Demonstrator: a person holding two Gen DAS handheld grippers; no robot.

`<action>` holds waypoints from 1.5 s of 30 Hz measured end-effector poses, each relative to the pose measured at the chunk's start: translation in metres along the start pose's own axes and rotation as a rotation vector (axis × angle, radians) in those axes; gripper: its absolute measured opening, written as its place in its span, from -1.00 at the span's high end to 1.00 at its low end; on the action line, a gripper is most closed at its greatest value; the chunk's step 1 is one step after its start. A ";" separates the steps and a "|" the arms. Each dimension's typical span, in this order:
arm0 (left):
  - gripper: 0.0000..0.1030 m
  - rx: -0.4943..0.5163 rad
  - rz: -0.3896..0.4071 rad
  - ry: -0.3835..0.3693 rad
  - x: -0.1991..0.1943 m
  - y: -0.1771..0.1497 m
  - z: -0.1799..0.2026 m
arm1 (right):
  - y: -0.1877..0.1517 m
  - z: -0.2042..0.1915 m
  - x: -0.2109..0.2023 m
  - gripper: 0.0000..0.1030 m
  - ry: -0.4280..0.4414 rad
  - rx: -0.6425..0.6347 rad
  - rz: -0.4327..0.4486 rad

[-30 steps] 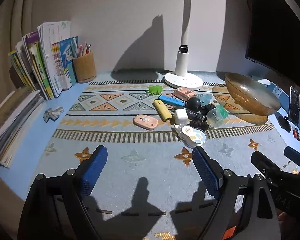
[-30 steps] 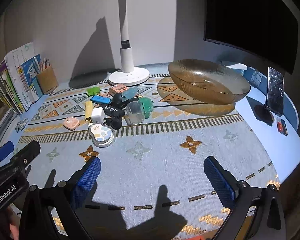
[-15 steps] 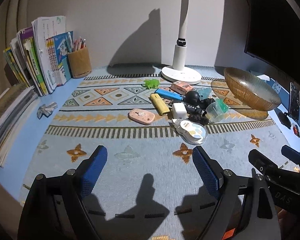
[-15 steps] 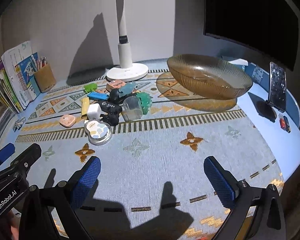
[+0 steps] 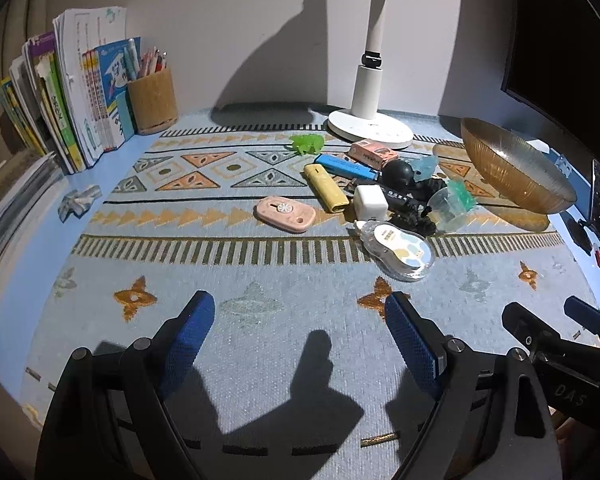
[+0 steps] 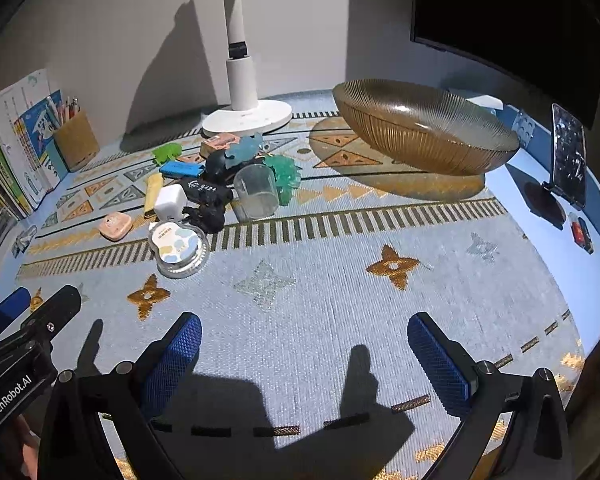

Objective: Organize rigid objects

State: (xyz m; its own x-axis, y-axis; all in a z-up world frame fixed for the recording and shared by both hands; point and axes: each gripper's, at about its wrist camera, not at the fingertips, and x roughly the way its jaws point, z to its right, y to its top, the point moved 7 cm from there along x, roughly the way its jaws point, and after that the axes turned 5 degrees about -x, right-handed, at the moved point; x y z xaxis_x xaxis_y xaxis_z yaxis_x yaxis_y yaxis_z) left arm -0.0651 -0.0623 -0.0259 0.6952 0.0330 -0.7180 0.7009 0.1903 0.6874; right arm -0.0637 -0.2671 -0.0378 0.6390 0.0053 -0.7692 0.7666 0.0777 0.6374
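A heap of small items lies mid-mat: a pink flat case [image 5: 284, 213] [image 6: 116, 226], a yellow bar [image 5: 325, 193], a blue bar [image 5: 347, 167], a white cube charger [image 5: 370, 201] [image 6: 171, 201], a correction-tape dispenser [image 5: 401, 251] [image 6: 178, 247], a clear cup [image 6: 256, 191], black pieces and green toys. An amber ribbed bowl [image 5: 511, 176] [image 6: 423, 132] stands to the right, empty. My left gripper [image 5: 300, 334] is open, low over the mat in front of the heap. The right gripper [image 6: 304, 350] is open too, nearer the front edge, holding nothing.
A white lamp base [image 5: 369, 132] stands behind the heap. Books [image 5: 80, 96] and a pen cup [image 5: 152, 104] line the back left. A phone on a stand [image 6: 567, 160] and a dark monitor [image 6: 511, 12] are at right. A crumpled wrapper [image 5: 78, 202] lies left.
Both grippers have moved forward and a little lower toward the heap, so the items look larger. Nothing on the mat has shifted; both stay open.
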 end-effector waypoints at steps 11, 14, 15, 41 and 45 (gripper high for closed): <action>-0.67 -0.015 -0.021 -0.006 0.012 0.001 -0.010 | -0.004 -0.005 0.012 -1.00 0.011 -0.012 -0.026; -0.67 -0.019 -0.039 -0.006 0.019 0.008 -0.018 | 0.000 -0.010 0.015 -1.00 0.019 -0.031 -0.021; -0.67 -0.022 -0.043 -0.001 0.021 0.012 -0.022 | 0.002 -0.012 0.016 -1.00 0.024 -0.037 -0.020; -0.67 -0.034 -0.218 0.085 0.116 0.051 -0.032 | 0.038 -0.102 0.075 -0.17 0.208 -0.301 -0.079; -0.67 -0.054 -0.215 0.105 0.106 0.044 -0.066 | 0.034 -0.112 0.069 0.03 0.241 -0.328 -0.066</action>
State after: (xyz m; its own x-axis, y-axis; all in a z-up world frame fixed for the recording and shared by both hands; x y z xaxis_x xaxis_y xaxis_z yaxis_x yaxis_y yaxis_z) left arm 0.0289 0.0141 -0.0788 0.5089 0.0873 -0.8564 0.8194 0.2558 0.5130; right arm -0.0005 -0.1520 -0.0746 0.5265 0.2201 -0.8212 0.7194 0.3994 0.5683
